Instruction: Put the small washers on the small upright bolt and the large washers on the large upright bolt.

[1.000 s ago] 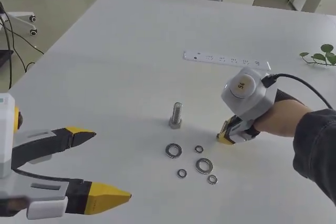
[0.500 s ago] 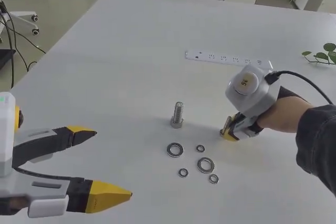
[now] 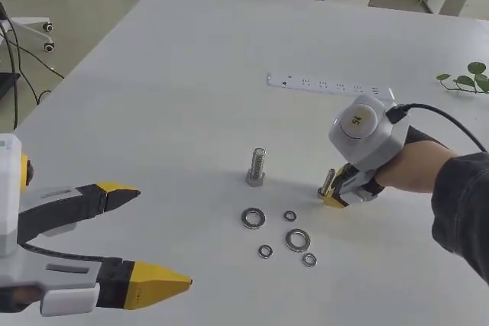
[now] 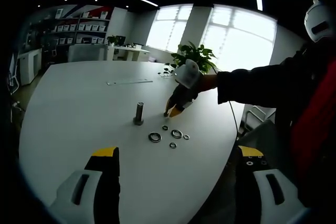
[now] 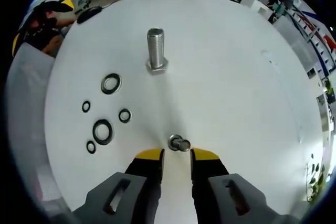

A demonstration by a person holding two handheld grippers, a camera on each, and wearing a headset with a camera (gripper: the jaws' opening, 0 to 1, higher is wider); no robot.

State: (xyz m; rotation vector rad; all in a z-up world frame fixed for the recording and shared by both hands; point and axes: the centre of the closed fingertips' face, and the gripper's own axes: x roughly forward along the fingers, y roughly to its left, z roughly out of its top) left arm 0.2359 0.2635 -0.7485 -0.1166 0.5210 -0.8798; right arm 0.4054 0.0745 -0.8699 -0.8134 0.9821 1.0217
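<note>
Small bolt (image 5: 178, 143) stands on the white table (image 5: 226, 77) just before the right gripper (image 5: 177, 154), whose jaws are slightly apart; the left gripper (image 4: 178, 152) gapes wide.

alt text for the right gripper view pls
The right gripper, jaws slightly apart, points at a small bolt standing just beyond its tips on a white table. Farther on stands a large bolt; five loose washers lie at the view's left.
</note>
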